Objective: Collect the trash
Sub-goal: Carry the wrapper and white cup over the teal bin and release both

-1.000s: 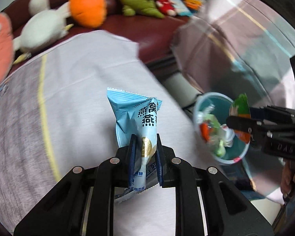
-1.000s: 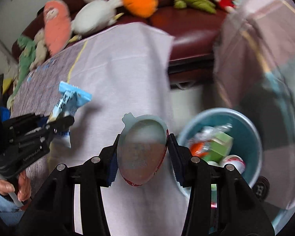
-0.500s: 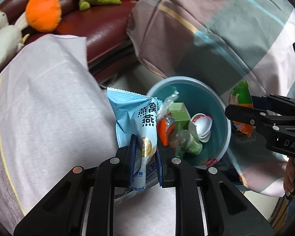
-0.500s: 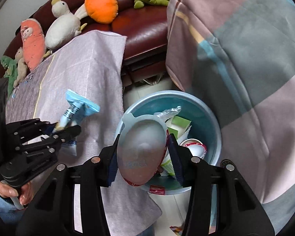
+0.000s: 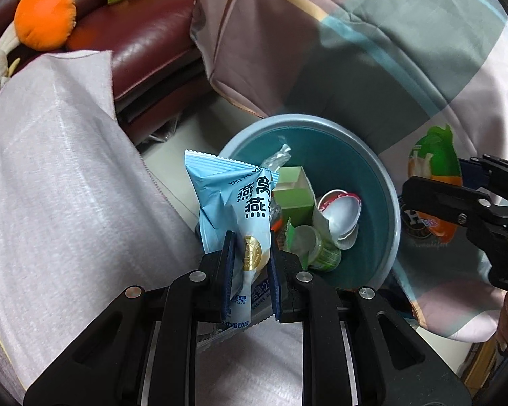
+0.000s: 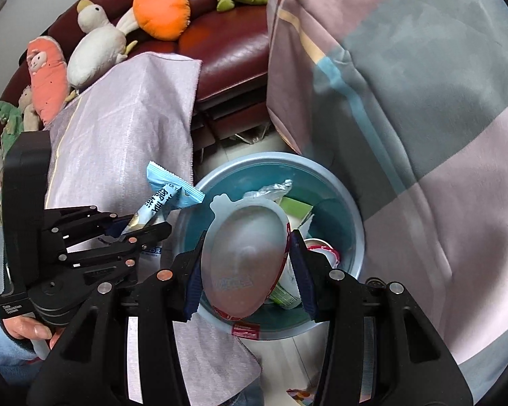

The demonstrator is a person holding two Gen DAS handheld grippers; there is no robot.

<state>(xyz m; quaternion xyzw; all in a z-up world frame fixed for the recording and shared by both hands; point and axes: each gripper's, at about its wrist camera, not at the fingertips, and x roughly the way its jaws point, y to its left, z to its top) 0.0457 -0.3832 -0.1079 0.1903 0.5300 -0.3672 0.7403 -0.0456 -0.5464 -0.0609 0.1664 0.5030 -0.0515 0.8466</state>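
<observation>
My left gripper point(image 5: 250, 253) is shut on a light blue snack wrapper point(image 5: 233, 199) and holds it over the near left rim of a teal trash bin point(image 5: 376, 182). The left gripper also shows in the right wrist view point(image 6: 142, 225) with the wrapper point(image 6: 167, 198). My right gripper point(image 6: 249, 264) is shut on an egg-shaped plastic package point(image 6: 244, 253) above the bin point(image 6: 348, 203). In the left wrist view the right gripper point(image 5: 413, 189) holds that package point(image 5: 433, 186) at the bin's right edge. The bin holds a green box point(image 5: 293, 193), a foil lid point(image 5: 342, 213) and other scraps.
A grey cloth-covered table point(image 5: 50, 186) lies to the left. A dark red sofa point(image 5: 145, 37) with plush toys point(image 5: 45, 13) stands behind. A plaid blanket point(image 5: 389, 50) hangs to the right of the bin. Pale floor point(image 6: 288, 358) shows under the bin.
Both grippers have moved from over the table toward the bin with their loads. The bin now sits larger and nearer in both views.
</observation>
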